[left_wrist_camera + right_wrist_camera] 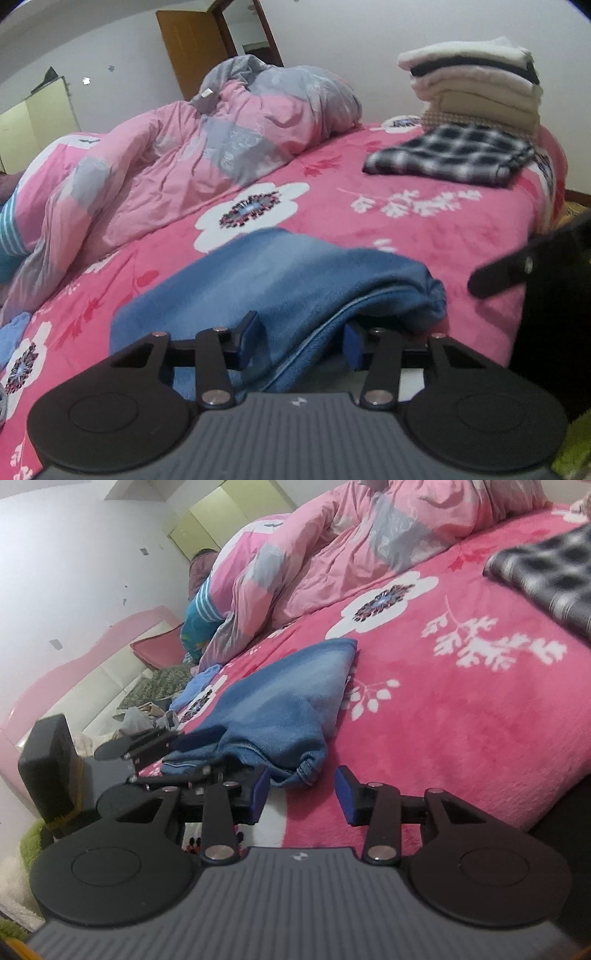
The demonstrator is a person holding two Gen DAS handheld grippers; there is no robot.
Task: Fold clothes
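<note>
While its two blue-padded fingers stand apart, the left tool [301, 341] has the near edge of the folded blue fleece garment [280, 288] lying between them; the cloth drapes over the gap, and whether the pads actually press it cannot be told. In the right wrist view that same left tool [201, 755] sits at the garment's near left corner, one finger on top of the blue fleece garment [284, 716] and the other beneath.

The right tool [301, 797] is spread wide and holds nothing; its left pad [260, 794] sits just beside the garment's bunched hem, its right pad over bare blanket. From the left wrist view only a black arm of the right tool [498, 275] shows at the right edge.

The garment lies near the front edge of the bed, on the bright pink floral fleece blanket [424, 236]. Beyond it, open blanket runs towards the far side. A crumpled pink and grey quilt [177, 155] fills the left and back, a folded black and white checked cloth [450, 155] lies far right, and a stack of folded cream and white garments [480, 85] stands behind it.
</note>
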